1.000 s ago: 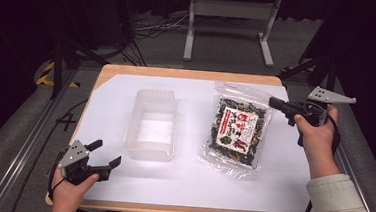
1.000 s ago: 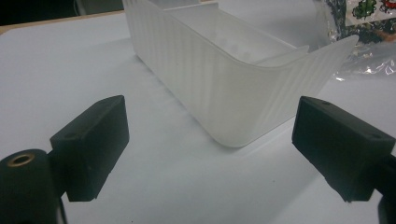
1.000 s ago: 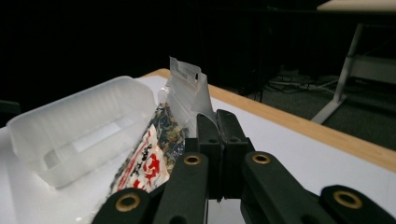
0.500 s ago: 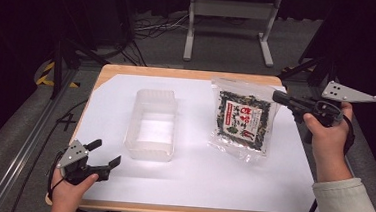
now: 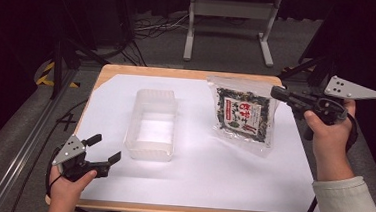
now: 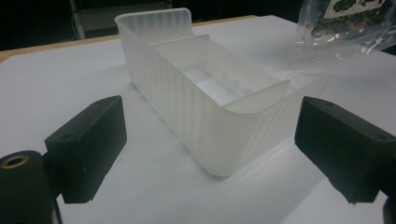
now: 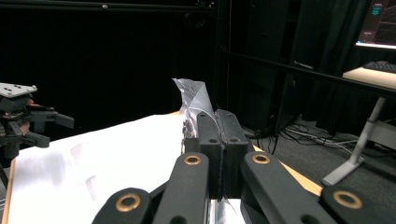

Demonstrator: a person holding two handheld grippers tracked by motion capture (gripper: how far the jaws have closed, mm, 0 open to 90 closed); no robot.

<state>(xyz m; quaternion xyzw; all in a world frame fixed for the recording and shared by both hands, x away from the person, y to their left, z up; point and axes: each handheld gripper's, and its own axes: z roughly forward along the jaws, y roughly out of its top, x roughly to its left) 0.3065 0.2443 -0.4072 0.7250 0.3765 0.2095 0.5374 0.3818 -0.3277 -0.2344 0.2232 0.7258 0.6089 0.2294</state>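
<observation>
A clear plastic bag of dark dried food with a red and white label [image 5: 243,115] hangs tilted above the right side of the white table sheet [image 5: 211,173]. My right gripper [image 5: 276,92] is shut on the bag's upper right corner, and the crinkled edge of the bag [image 7: 195,100] sticks up past the closed jaws. An empty translucent ribbed plastic tub [image 5: 153,123] stands in the middle of the sheet. My left gripper [image 5: 104,148] is open near the front left corner, pointing at the tub [image 6: 219,107]; nothing is between its pads. The bag [image 6: 348,21] also shows at top right of the left gripper view.
The sheet covers a wooden tabletop [image 5: 188,74]. Beyond the far edge stand a white metal frame [image 5: 229,18] and cables on the dark floor. Black stands and a yellow-black taped spot [image 5: 47,76] lie off to the left.
My right gripper has risen and shifted right with the bag, whose corner has lifted off the sheet so the bag now hangs tilted. The left gripper has stayed where it was.
</observation>
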